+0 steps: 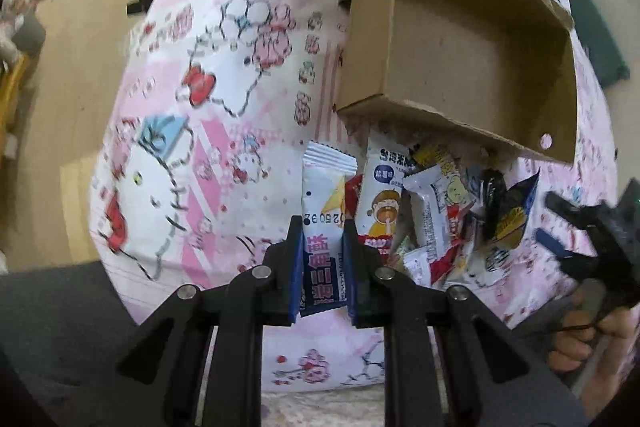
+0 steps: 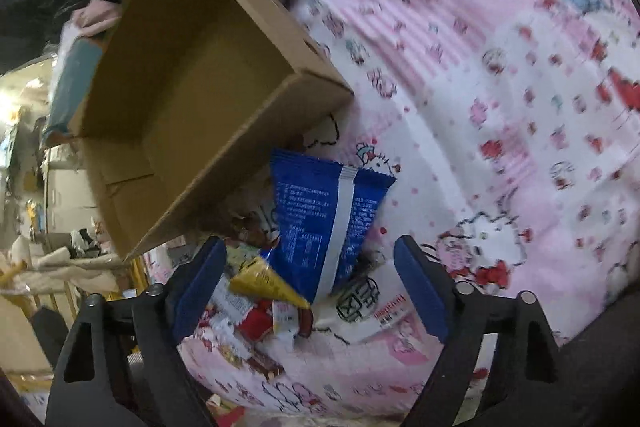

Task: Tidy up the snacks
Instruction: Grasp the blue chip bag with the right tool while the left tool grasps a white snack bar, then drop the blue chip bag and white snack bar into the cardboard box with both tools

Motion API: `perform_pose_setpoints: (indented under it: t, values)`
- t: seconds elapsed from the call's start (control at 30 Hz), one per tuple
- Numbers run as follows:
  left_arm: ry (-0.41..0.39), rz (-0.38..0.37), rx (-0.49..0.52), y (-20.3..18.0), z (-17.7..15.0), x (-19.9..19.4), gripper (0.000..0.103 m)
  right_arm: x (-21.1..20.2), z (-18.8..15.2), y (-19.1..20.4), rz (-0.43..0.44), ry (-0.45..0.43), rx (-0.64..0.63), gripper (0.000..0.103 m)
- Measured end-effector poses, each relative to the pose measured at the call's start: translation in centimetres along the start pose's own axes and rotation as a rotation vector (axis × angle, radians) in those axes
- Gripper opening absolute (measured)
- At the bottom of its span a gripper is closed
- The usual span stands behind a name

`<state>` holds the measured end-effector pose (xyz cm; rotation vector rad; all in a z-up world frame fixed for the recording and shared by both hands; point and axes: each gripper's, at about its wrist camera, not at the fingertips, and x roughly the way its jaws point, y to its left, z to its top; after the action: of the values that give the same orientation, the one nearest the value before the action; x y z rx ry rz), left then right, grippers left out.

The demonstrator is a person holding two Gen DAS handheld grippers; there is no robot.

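Blue-and-white packet [image 1: 322, 227] pinched between left gripper [image 1: 322, 223] jaws; blue packet [image 2: 326, 215] between spread right gripper [image 2: 310, 247] jaws.

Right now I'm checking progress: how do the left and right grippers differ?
The left gripper is shut on a white-and-navy snack packet; the right gripper is open, holding nothing, above a blue snack packet. Both have blue pads and point down at the snack pile.

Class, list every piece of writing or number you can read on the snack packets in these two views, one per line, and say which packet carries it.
"25092", upside down: on the white and navy packet in the left gripper.
Large characters on that packet: too distorted to quote.
Cartoon-boy packet: top line too blurred.
Blue packet before the right gripper: small print unreadable.
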<state>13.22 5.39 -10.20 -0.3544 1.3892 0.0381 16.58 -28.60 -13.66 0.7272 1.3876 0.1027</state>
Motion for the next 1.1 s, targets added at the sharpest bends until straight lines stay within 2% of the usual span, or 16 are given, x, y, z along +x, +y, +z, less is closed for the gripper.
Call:
perform_pose_setpoints:
  t: [0.17,0.2,0.23,0.27,0.33,0.43,0.57,0.67,0.77,0.97,1.1]
  values:
    - [-0.031,-0.005,0.024,-0.5,0.1,-0.4,0.014,3.2,0.5,0.4,-0.057,0.043,0.015,0.069]
    - [-0.032,-0.005,0.024,-0.5,0.0,-0.4,0.014,3.5,0.4,0.4,-0.072,0.039,0.018,0.062]
    - [-0.031,-0.007,0.02,-0.3,0.0,-0.4,0.014,3.5,0.4,0.4,-0.078,0.035,0.016,0.054]
    - [-0.028,-0.01,0.015,-0.2,0.0,-0.4,0.014,3.4,0.4,0.4,-0.076,0.032,0.015,0.053]
    - [-0.027,-0.013,0.006,0.0,0.1,-0.4,0.014,3.2,0.2,0.0,-0.064,0.024,0.01,0.044]
    - [-0.037,-0.011,0.006,0.0,0.1,-0.7,0.014,1.9,-0.5,-0.1,-0.045,0.018,0.005,0.038]
    - [-0.068,0.002,0.003,0.2,0.0,-1.4,0.014,-0.9,-1.7,0.1,0.024,0.0,-0.025,0.038]
    - [-0.121,0.012,0.006,0.3,0.0,-2.9,0.014,-3.1,-2.4,0.8,0.105,-0.016,-0.064,0.038]
    - [-0.186,0.059,0.024,0.0,0.4,-4.8,0.014,-5.6,-2.6,1.7,0.18,-0.058,-0.12,0.038]
    - [-0.287,0.047,0.079,-2.7,3.5,-8.2,0.014,-9.3,0.2,4.4,0.239,-0.191,-0.254,0.038]
    - [-0.329,-0.021,0.127,-5.1,5.9,-9.0,0.014,-9.8,2.6,6.6,0.239,-0.245,-0.298,0.038]
